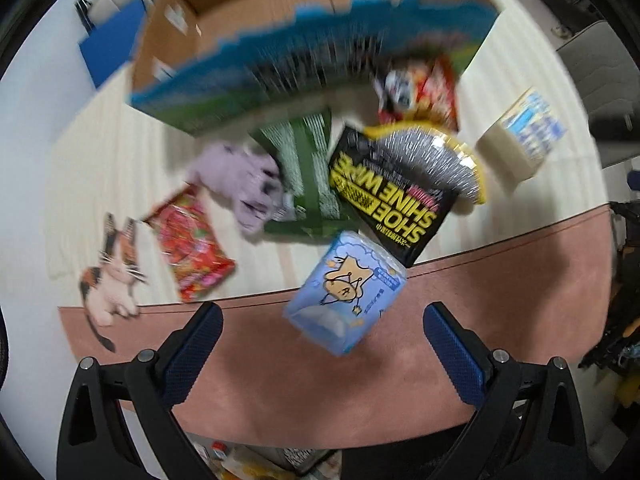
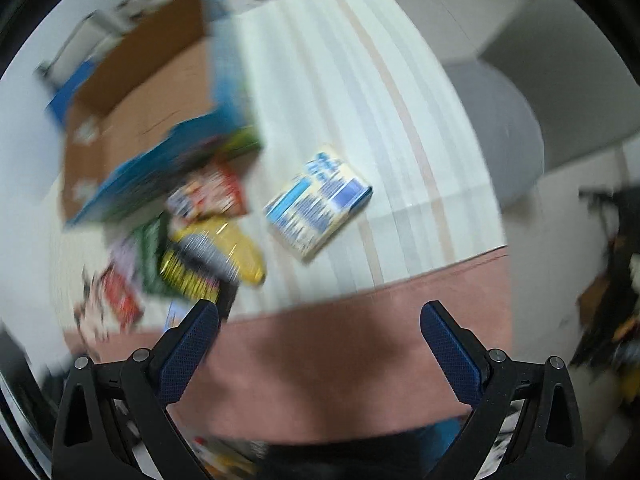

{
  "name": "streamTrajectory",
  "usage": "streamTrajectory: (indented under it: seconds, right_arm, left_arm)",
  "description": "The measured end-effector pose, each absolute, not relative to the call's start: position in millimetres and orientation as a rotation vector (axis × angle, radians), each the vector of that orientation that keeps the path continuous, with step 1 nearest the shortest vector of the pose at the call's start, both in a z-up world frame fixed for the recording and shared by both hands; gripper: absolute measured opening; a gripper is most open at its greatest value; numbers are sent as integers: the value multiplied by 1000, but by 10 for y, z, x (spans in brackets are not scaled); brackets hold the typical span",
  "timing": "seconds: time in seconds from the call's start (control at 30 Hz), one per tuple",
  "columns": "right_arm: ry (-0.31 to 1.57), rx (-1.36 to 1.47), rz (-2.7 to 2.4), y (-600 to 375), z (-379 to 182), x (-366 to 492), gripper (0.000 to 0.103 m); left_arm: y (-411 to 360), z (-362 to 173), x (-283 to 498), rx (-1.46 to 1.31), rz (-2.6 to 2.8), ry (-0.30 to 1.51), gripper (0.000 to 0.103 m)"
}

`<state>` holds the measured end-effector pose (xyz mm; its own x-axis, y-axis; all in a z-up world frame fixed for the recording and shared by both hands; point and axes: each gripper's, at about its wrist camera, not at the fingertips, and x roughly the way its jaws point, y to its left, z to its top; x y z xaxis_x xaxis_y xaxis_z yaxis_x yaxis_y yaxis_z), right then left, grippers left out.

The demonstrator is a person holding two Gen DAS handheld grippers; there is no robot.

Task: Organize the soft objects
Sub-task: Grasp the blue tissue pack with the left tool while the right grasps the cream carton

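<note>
Currently both the left claw (image 1: 322, 314) and right claw (image 2: 319, 312) gape wide, empty; a blue tissue pack (image 1: 346, 292) lies at twelve o'clock of the left, below the cardboard box (image 1: 256, 32).

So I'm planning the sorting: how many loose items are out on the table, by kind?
Plush toys: 2 (cat, purple)
Soft packets: 6 (red, green, black, yellow, blue, red-white)
Cartons: 1 (cream-blue)
Total: 9

Both wrist fisheyes look down and forward from near the table's pink front edge (image 1: 320, 380), left centred on the pile, right aimed further right, sharing the cardboard box (image 1: 248, 12) and blue-white box (image 2: 320, 204).
</note>
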<state>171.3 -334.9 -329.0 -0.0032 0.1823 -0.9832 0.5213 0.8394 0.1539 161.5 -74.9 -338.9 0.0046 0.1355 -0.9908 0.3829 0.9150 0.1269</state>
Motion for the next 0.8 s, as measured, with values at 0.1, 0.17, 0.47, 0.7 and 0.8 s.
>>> streamTrajectory:
  seconds: [0.1, 0.17, 0.47, 0.7, 0.8]
  right_arm:
    - [1607, 624, -349, -3440, -3715, 1942, 102]
    - [1622, 659, -377, -3461, -3927, 2059, 100]
    - [1732, 598, -287, -3331, -4392, 2240, 73]
    - [1920, 110, -12, -2808, -4431, 1795, 68]
    - [1921, 62, 17, -2721, -4439, 1666, 69]
  left_arm:
    - [-762, -3665, 1638, 414, -190, 1609, 103]
    - [-762, -3809, 1623, 413, -191, 1641, 103]
    - [-743, -4082, 1513, 389, -267, 1715, 103]
    - [-776, -4277, 1487, 479, -334, 1739, 103]
    - [-839, -4373, 1490, 552, -346, 1732, 85]
